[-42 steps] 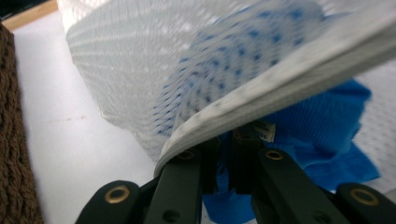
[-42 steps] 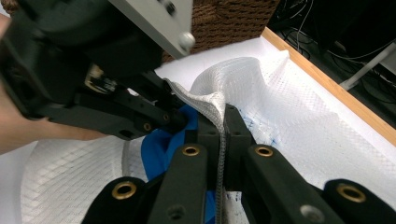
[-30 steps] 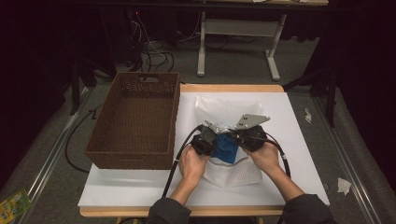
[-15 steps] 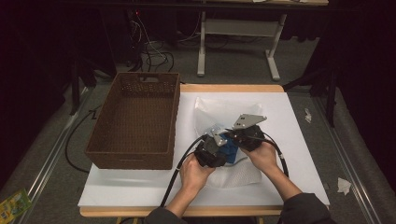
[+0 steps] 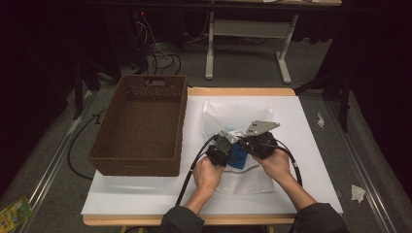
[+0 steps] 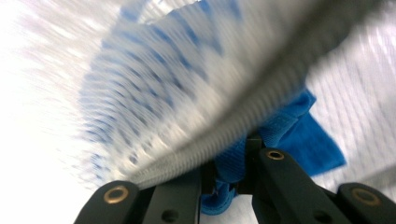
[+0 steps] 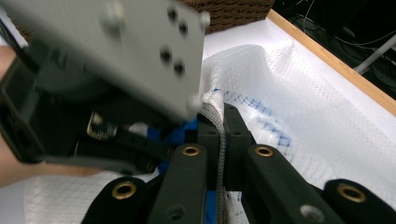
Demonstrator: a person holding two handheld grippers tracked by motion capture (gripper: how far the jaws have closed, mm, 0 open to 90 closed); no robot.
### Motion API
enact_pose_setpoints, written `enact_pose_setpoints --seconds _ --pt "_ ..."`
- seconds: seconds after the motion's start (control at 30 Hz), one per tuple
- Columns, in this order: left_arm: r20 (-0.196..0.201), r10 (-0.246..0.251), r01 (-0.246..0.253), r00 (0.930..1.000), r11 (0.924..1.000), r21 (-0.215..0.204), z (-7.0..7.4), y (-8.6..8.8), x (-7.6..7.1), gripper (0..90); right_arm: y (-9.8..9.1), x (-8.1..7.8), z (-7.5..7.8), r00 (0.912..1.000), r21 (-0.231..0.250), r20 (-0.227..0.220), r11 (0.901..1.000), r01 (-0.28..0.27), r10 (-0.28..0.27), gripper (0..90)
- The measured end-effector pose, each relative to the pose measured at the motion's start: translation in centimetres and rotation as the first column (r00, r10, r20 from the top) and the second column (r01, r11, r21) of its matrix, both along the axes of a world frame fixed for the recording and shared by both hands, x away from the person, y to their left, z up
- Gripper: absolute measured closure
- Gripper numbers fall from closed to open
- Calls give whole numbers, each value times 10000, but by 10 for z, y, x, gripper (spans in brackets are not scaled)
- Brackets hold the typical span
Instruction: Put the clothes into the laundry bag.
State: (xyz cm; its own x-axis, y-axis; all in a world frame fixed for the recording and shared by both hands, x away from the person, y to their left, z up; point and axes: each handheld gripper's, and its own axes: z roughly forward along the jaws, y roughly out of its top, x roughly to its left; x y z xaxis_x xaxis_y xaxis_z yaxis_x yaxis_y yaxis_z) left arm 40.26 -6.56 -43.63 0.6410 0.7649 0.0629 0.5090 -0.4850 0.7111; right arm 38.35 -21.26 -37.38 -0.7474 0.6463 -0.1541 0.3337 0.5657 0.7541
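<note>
While the right gripper (image 7: 223, 140) clamps the mesh laundry bag's (image 5: 243, 116) zipper edge, the left gripper (image 6: 229, 163), just closed, pinches the blue cloth (image 6: 308, 135) beside it; next, push the cloth deeper inside.

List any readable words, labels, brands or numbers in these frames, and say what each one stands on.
No text can be read.
Blue marks on the white mesh bag: too blurred to tell whether they are letters.
Green packet on the floor: print too small to read.
Small label on the left tool: too blurred to read.
Brown basket: no lettering visible.
</note>
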Motion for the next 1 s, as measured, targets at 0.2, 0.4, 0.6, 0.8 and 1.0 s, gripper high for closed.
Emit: enact_pose_setpoints --seconds 0.2,0.4,0.6,0.8,1.0 --pt "367 717 -722 9968 9973 138 -4 -2 9 833 3 1 -1 10000 -15 -14 10000 -62 62 896" --pt "-154 303 -299 9994 9992 255 -8 -2 10 737 5 2 -6 9998 -176 -207 9998 -30 26 896" --pt "-784 -368 349 9962 9991 -254 2 13 -5 529 2 3 -7 9998 -81 -170 10000 57 -59 896" --pt "-739 -636 638 9952 9980 3 7 24 -22 447 4 3 -7 9999 -133 -151 9999 57 -59 896" --pt "-1084 -899 922 9900 9956 164 1 22 -28 419 6 3 -7 9998 -131 -182 9999 60 -62 895"
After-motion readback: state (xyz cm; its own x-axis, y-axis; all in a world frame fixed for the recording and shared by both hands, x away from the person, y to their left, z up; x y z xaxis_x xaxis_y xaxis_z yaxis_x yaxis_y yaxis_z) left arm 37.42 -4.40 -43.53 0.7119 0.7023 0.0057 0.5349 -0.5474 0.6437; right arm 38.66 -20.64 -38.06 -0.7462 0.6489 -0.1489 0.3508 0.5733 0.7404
